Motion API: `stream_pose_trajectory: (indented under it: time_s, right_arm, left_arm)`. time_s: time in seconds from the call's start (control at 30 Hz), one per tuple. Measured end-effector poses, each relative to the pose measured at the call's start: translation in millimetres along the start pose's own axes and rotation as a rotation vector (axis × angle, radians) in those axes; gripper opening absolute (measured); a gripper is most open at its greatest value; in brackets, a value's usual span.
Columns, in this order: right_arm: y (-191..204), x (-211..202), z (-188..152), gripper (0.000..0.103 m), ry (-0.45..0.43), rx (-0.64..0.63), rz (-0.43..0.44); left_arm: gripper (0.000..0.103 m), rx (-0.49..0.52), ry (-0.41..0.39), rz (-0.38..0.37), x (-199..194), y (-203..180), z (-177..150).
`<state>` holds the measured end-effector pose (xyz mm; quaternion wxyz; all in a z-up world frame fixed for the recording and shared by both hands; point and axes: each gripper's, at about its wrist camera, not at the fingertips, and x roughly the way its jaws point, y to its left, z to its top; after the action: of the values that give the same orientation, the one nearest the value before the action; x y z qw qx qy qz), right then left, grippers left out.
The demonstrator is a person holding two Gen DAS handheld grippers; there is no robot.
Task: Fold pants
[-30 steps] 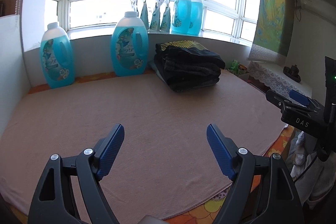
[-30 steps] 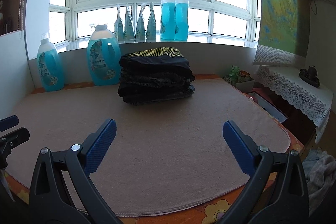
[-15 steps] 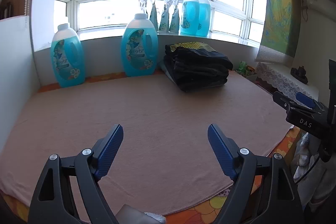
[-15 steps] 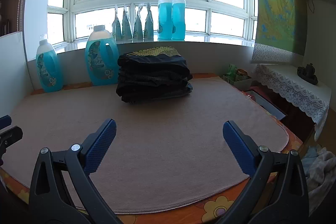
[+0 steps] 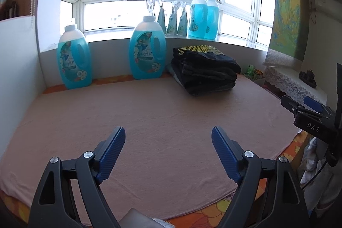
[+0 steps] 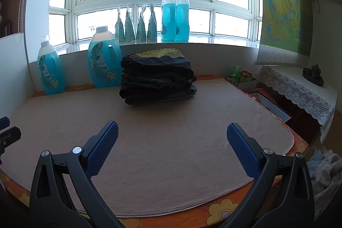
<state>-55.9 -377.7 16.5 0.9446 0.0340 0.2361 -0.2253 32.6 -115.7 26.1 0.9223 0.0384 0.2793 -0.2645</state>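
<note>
Left gripper (image 5: 168, 137) hangs over the pink mat (image 5: 149, 112) w/ jaws spread wide, nothing btwn them. Far right on the mat: stack of folded dark pants (image 5: 206, 69). Two big blue detergent bottles (image 5: 147, 48) stand at the far edge, left of the stack. Right gripper (image 5: 307, 109) pokes in at the right edge.

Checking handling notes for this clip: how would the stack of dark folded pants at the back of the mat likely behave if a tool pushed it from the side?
The stack of dark pants is soft layered fabric, so it would probably shear and lean, upper layers sliding first. The pink mat looks fuzzy, likely gripping the bottom layer.
</note>
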Motion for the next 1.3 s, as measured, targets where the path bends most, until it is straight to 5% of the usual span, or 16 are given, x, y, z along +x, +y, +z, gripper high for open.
stream_pose_trajectory:
  time_s: [1.3]
  right_arm:
    - [10.4,-3.2,0.7,0.103,0.003,-0.004,0.001]
  left_arm:
    - [0.083,0.005,-0.02,0.016,-4.0,-0.9,2.2]
